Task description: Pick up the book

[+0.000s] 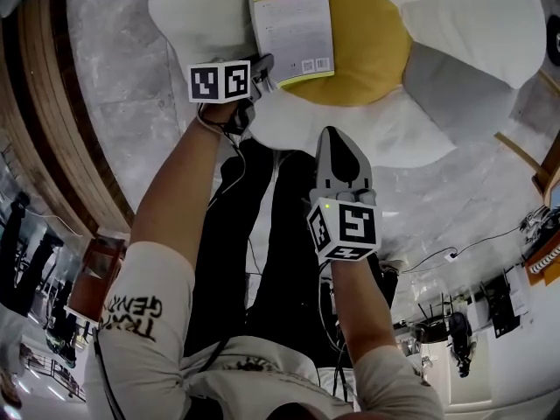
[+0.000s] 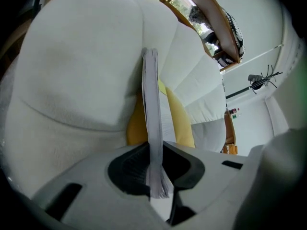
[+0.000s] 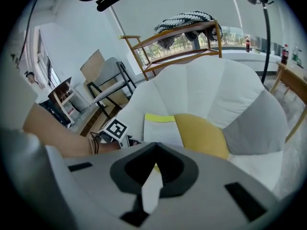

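1 book (image 1: pixel 291 26), head view: flat on cushion (image 1: pixel 455 24), left gripper (image 1: pixel 261 70) at its near corner.
Left gripper view: jaws clamped on its edge.
Right gripper view: right gripper (image 3: pixel 154 147) closed, empty.
Grasp looks made; next calls for a level lift.

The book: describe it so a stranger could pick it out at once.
Find the big white flower-shaped cushion with a yellow centre. The book lies across that centre's left edge, its near corner pinched in the left claw. It is the only printed thing there: white cover, yellow-green strip, barcode.
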The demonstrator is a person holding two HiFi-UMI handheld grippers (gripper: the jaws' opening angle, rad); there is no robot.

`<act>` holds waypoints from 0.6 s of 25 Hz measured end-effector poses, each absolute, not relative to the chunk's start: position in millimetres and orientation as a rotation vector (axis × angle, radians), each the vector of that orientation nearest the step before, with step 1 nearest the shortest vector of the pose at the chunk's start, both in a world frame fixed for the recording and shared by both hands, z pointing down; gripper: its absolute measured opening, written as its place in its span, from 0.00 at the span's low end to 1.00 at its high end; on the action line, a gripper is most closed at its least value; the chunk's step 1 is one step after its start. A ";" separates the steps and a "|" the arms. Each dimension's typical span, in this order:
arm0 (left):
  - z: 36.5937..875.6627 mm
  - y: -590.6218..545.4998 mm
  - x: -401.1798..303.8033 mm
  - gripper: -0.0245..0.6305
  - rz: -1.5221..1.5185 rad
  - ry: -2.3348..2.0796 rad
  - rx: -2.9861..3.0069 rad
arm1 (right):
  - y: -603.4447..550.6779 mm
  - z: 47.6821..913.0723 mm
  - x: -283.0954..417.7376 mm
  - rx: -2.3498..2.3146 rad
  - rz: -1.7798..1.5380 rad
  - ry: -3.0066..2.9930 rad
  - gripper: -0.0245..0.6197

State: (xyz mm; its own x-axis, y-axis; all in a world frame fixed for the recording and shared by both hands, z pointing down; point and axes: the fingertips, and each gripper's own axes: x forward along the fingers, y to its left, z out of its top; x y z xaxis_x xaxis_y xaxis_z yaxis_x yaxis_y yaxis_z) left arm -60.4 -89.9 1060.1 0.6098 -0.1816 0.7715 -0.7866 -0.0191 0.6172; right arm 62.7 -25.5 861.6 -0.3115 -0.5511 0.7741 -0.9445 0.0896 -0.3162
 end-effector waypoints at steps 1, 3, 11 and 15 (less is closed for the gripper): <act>1055.6 -90.6 -58.5 0.16 0.574 -0.846 1.552 | -27.4 859.6 67.7 1.478 1.116 -1.906 0.08; 1045.3 -93.3 -55.6 0.16 0.547 -0.859 1.555 | -33.3 855.7 78.7 1.514 1.114 -1.888 0.08; 990.3 -90.6 -29.6 0.16 0.497 -0.867 1.570 | -56.0 813.0 112.6 1.565 1.003 -1.913 0.08; 958.7 -80.9 -31.6 0.16 0.430 -0.865 1.558 | -66.7 788.6 107.6 1.566 0.961 -1.958 0.08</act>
